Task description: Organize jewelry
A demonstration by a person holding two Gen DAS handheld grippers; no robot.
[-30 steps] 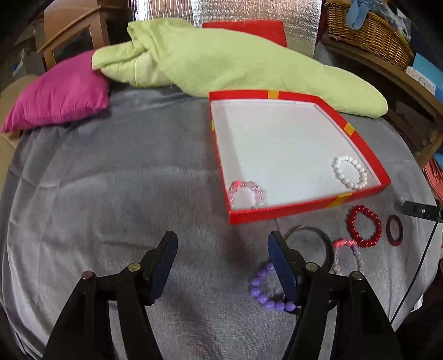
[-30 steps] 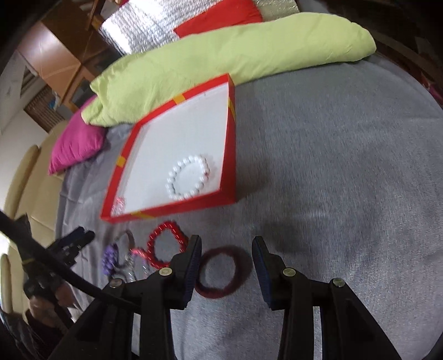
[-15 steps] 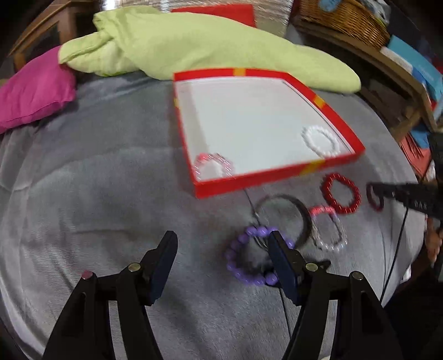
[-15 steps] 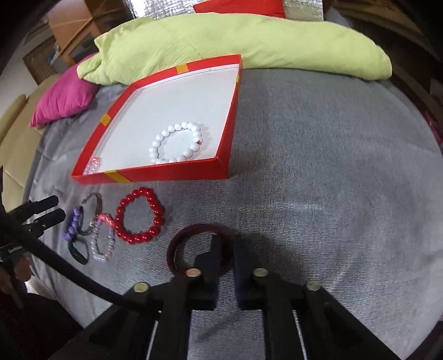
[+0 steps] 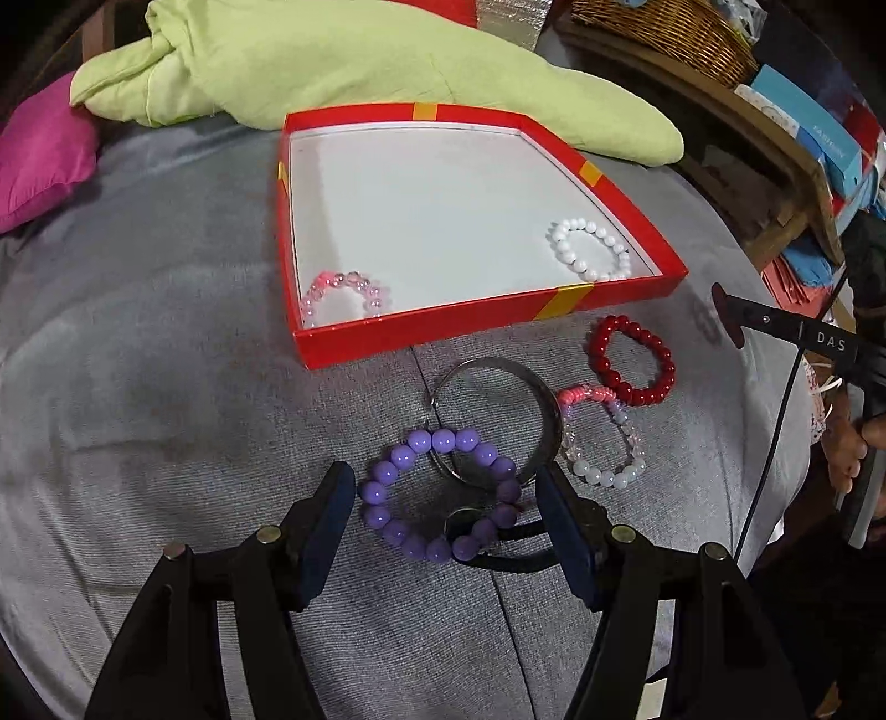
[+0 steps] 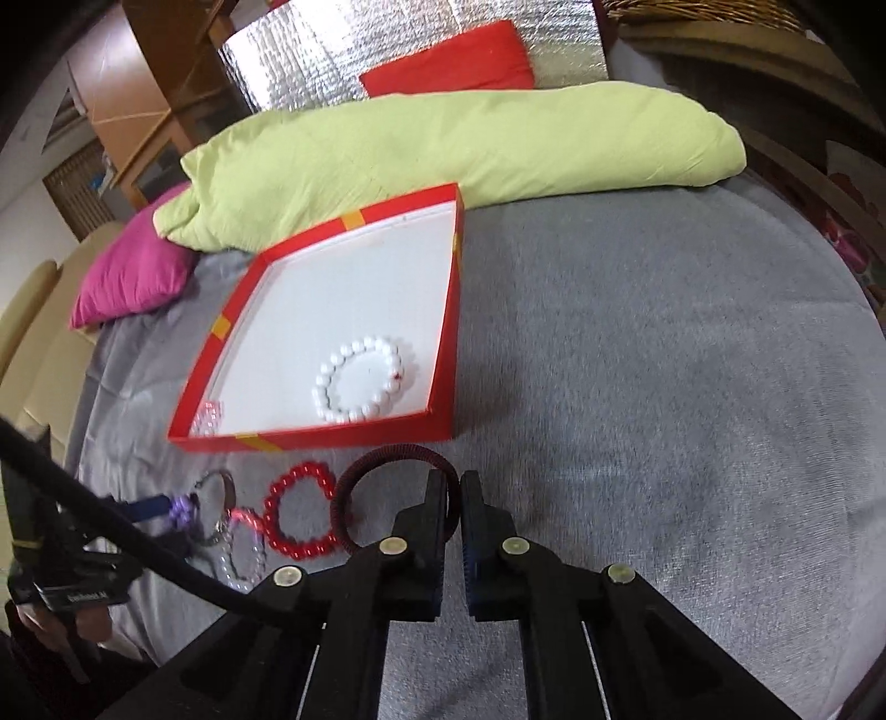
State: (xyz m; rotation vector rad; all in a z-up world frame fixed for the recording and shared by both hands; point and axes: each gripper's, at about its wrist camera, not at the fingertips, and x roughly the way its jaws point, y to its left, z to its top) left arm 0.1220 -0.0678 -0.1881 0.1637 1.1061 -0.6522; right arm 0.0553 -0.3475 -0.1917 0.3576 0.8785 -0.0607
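Note:
A red box (image 5: 443, 331) with a white floor holds a pink bead bracelet (image 5: 344, 290) and a white bead bracelet (image 5: 588, 250). In front of it on the grey cloth lie a purple bead bracelet (image 5: 387, 476), a metal bangle (image 5: 531, 387), a pink-and-clear bracelet (image 5: 601, 471) and a red bead bracelet (image 5: 634, 360). My left gripper (image 5: 446, 518) is open, its fingers either side of the purple bracelet. My right gripper (image 6: 453, 501) is shut on a dark red bangle (image 6: 387, 457) and holds it just in front of the box (image 6: 354, 435).
A green pillow (image 5: 332, 61) lies behind the box and a magenta cushion (image 5: 39, 160) at the far left. A wicker basket (image 5: 664, 33) and shelves stand at the right. A black band (image 5: 515, 554) lies under the purple bracelet.
My left gripper has moved forward and right until its fingers straddle the purple bracelet. My right gripper shut on the dark red bangle and lifted it towards the box.

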